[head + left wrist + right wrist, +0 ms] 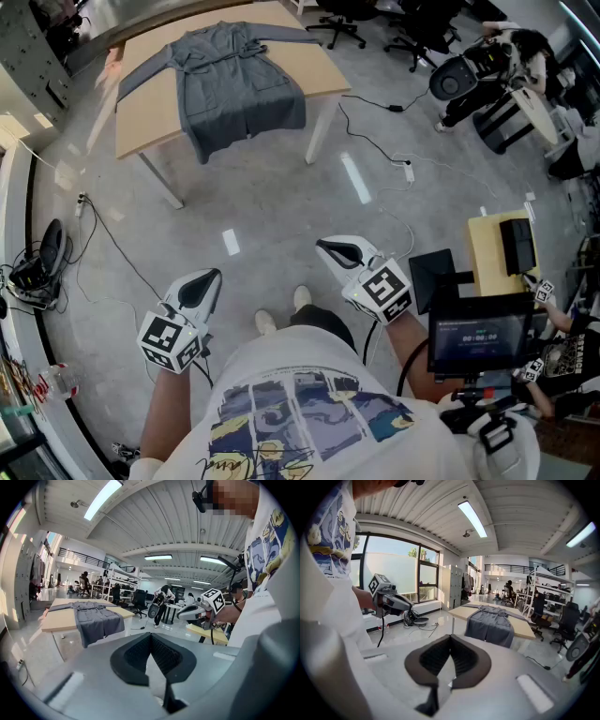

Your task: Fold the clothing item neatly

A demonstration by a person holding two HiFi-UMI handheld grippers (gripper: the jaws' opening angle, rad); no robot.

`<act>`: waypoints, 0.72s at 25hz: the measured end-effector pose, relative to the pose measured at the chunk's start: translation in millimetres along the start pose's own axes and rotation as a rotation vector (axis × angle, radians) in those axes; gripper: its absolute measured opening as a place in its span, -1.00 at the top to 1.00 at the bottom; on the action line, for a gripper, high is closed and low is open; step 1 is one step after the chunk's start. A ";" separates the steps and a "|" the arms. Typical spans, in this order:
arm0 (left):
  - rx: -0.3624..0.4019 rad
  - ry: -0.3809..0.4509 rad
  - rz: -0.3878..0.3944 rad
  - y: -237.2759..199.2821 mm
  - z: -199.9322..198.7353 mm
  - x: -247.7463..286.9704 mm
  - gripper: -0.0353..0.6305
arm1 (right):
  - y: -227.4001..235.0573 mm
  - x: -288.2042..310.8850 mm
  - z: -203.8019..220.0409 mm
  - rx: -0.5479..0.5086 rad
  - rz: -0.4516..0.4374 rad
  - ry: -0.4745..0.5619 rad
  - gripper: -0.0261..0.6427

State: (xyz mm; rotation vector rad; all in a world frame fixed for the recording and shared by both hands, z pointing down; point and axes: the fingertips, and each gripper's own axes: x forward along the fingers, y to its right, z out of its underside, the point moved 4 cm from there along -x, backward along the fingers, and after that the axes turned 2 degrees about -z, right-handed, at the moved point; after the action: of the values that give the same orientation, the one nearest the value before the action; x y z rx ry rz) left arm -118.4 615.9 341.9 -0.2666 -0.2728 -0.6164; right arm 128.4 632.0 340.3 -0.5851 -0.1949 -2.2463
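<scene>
Grey garment [239, 89] spread (hem overhanging table [141, 114]), left tongs [214, 276] and right tongs [323, 247] clenched empty

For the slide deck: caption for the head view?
Before the fold: left claw and right claw shut and empty, gray garment spread on the tan table, hem overhanging.

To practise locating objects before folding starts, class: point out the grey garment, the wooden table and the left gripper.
grey garment [239, 89], head view, middle of its front.
wooden table [143, 117], head view, bare top beside the garment.
left gripper [214, 276], head view, tips of its closed jaws.
</scene>
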 end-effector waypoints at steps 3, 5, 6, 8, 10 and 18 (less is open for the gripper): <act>0.001 0.001 -0.007 -6.5 1.4 2.3 0.88 | 1.9 7.1 0.4 -0.010 -0.008 -0.003 0.91; -0.001 0.000 -0.010 -10.7 2.9 3.3 0.87 | 1.6 10.0 0.6 -0.015 -0.012 -0.008 0.91; -0.004 0.000 -0.010 -12.2 3.7 3.9 0.88 | 1.6 10.6 0.6 -0.016 -0.013 -0.010 0.91; -0.010 0.000 -0.006 -12.9 5.0 5.9 0.87 | 2.4 10.1 1.0 -0.016 -0.013 -0.017 0.91; -0.013 -0.005 0.005 -10.6 6.5 10.2 0.87 | 4.4 6.7 3.9 -0.010 -0.011 -0.029 0.91; -0.016 0.012 0.030 -14.7 -12.2 43.6 0.88 | 47.7 1.7 7.0 0.010 0.053 -0.018 0.90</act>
State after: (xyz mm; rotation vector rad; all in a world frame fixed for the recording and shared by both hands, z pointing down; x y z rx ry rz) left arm -91.0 577.3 347.3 -0.2822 -0.2519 -0.5910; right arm 164.9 600.8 345.1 -0.5990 -0.1975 -2.1882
